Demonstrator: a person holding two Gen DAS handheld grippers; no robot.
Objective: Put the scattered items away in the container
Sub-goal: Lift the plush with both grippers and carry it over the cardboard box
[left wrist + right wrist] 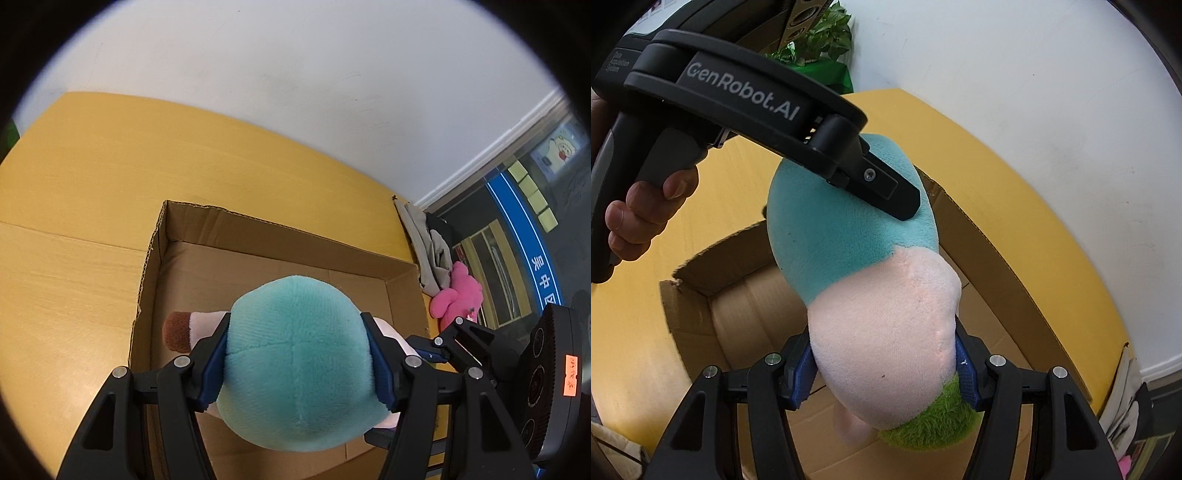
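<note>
Currently held by both grippers: plush (pixel 295 369), hanging over box (pixel 280 258). Left gripper (pixel 295 363) clamped on teal end, blue pads (pixel 212 373) pressed into pile on both sides. Right gripper (pixel 886 373) clamped on pale pink end, just above green tuft (pixel 931 424). Long axis spans from one gripper to the other, teal end toward left hand (pixel 646 206), pink end toward right. Box directly beneath, open top, floor bare where visible; plush above rim, contact with floor not discernible. Judged next: lower, then release both ends together; neither hand nearer to box.

Plush: soft, rounded, teal body with seams, pink belly, brown-tipped limb (pixel 181 330). Yields under pads, likely to sag if one end is freed first.

Box near far edge of yellow worktop (pixel 74 177). Pink toy (pixel 458 295) outside box, near right corner, yet to be tidied.
</note>
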